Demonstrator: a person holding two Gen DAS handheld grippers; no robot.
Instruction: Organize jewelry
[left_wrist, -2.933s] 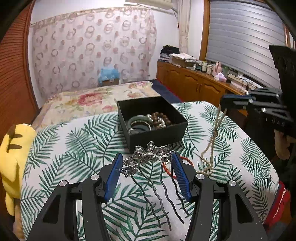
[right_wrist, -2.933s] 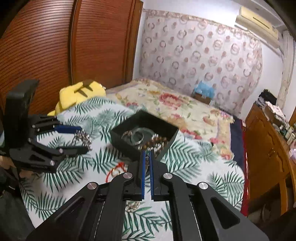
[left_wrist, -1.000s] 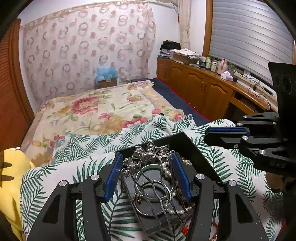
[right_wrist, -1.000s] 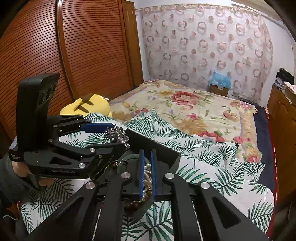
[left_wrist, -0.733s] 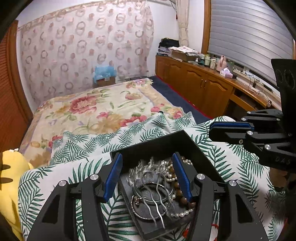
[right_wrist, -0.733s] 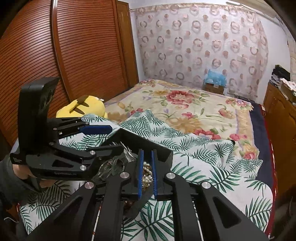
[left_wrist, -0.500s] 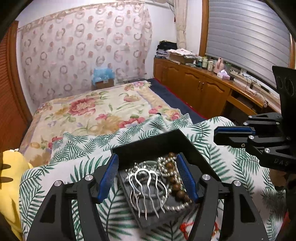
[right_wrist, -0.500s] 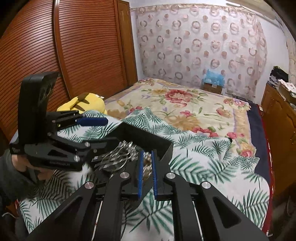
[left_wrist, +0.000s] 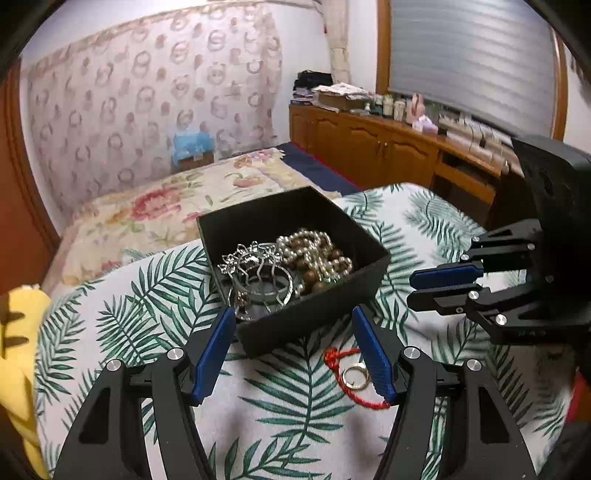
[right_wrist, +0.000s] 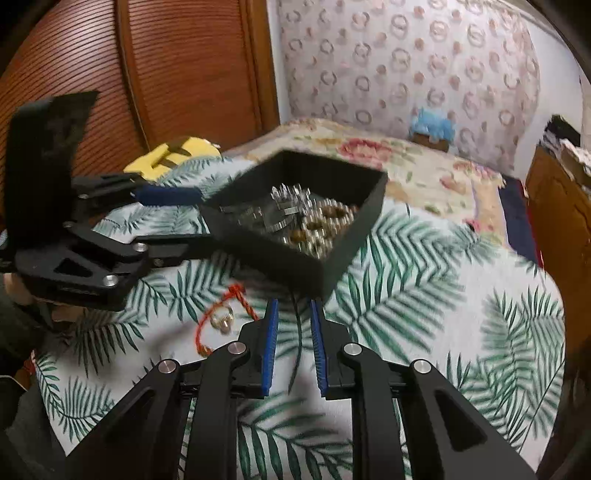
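The bench (left_wrist: 122, 317) wears a white cloth with green palm leaves, and everything here is told from the black box (left_wrist: 314, 310) that sits on it.

Behind the box is a bed (left_wrist: 147, 206) with a flowery cover, and far behind that hangs a curtain (left_wrist: 147, 92) with ring shapes. To one side of the box, at the edge of the bench, a yellow plush toy (right_wrist: 173, 157) peeks out.

The box is open on top. Inside it lie a silver hair comb (left_wrist: 255, 266) with a flower top, a pile of pearl beads (left_wrist: 314, 247) and some brown beads (left_wrist: 312, 275), all tangled close together.

The left tongs (left_wrist: 295, 350) are just in front of the box. Their blue pads are wide apart and hold nothing. The near corner of the box sits between them.

The right tongs (right_wrist: 293, 343) are also in front of the box, a little to its other side. Their pads stand a small way apart with nothing between them.

On the cloth just in front of the box lies a red cord (left_wrist: 347, 384), with a small gold ring (left_wrist: 355, 376) on it. They lie next to the left tongs' right pad.
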